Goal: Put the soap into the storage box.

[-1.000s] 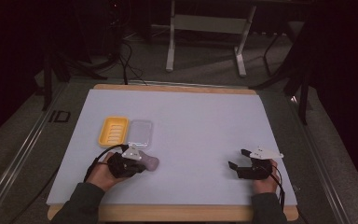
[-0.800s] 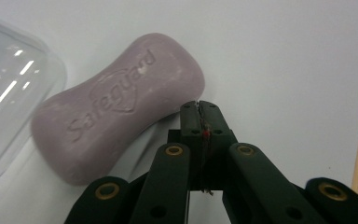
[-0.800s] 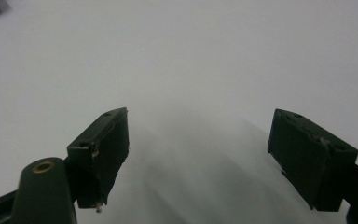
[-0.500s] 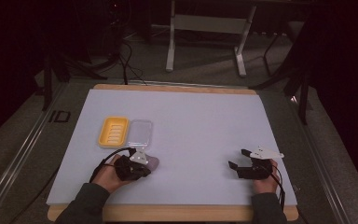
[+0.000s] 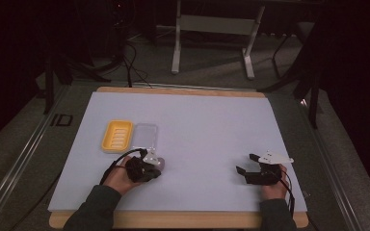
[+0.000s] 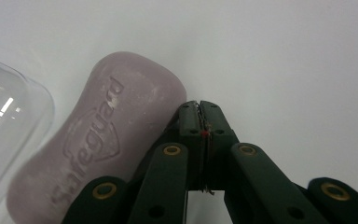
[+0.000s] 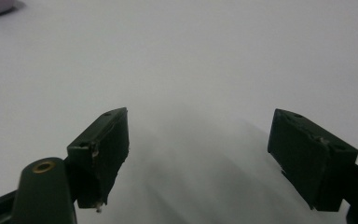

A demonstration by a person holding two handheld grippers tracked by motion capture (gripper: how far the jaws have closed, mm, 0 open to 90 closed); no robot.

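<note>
Near the table's (image 5: 212,115) front left, a pale mauve soap bar (image 6: 102,144) lies flat on the white surface, just beside a clear lid (image 6: 4,112) and touching the left gripper (image 6: 200,105), whose jaws are pressed together on nothing. It looks a solid, stiff bar with rounded, likely slippery edges (so probably best pinched across its narrower waist). In the left gripper view its long axis runs diagonally, lower left to upper right. The right gripper (image 7: 198,140) rests well apart, jaws spread. A yellow dish (image 5: 117,135) sits beyond the lid.
</note>
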